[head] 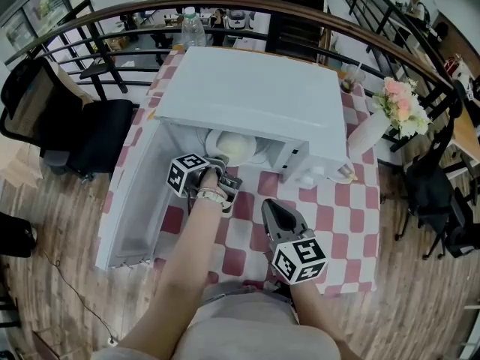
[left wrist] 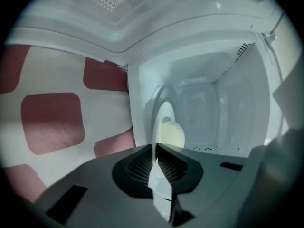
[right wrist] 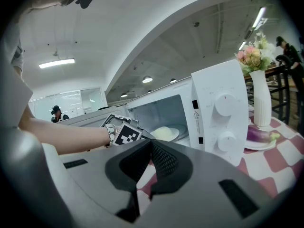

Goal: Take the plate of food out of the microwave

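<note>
The white microwave (head: 247, 88) stands on the checked table with its door (head: 139, 201) swung open to the left. Inside lies a white plate (head: 255, 150) carrying a pale round bun (head: 234, 148). My left gripper (head: 218, 168) reaches into the opening and is shut on the plate's near rim. In the left gripper view the plate (left wrist: 164, 110) runs edge-on between the pads, with the bun (left wrist: 172, 133) just beyond the left gripper (left wrist: 156, 164). My right gripper (head: 271, 207) hovers over the table in front of the microwave, shut and empty; from its view the right gripper (right wrist: 151, 144) faces the plate (right wrist: 175, 133).
A white vase of flowers (head: 397, 103) stands at the microwave's right, with a small dish holding an eggplant (right wrist: 259, 136) beside it. A water bottle (head: 193, 28) stands behind the microwave. A black chair (head: 82, 133) is left of the table. A railing curves round the back.
</note>
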The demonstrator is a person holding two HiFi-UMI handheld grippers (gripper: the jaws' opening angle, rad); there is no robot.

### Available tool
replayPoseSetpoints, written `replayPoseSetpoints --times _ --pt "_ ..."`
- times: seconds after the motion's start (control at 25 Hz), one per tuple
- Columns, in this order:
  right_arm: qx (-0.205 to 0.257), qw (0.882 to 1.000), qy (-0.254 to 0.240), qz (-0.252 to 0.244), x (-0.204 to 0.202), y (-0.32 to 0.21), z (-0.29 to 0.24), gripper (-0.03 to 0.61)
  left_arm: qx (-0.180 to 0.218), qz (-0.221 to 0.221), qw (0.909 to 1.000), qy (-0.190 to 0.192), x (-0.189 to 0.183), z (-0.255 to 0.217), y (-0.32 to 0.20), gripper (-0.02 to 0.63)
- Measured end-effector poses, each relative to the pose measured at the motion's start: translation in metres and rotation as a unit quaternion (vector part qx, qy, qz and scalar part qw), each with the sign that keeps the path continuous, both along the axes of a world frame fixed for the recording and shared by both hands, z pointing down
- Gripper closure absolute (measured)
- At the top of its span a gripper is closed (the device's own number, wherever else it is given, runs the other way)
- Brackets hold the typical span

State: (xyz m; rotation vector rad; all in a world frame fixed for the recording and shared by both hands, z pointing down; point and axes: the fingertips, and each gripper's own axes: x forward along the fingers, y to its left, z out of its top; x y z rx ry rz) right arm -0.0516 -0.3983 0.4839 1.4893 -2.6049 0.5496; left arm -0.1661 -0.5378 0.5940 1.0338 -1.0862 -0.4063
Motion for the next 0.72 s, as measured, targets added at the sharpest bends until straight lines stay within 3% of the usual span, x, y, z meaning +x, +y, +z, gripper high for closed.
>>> replayPoseSetpoints --times 0.16,0.72 --pt "0.003 1.000 0.000 -0.001 -0.001 0.001 -0.002 0.553 0.041 -0.009 0.9988 0.025 0.002 -0.012 -0.002 0.600" --pt "0.030 0.999 0.013 -0.002 -0.002 0.007 -0.010 0.554 0.111 -0.010 0.9931 0.038 -0.004 -0.030 0.010 0.600"
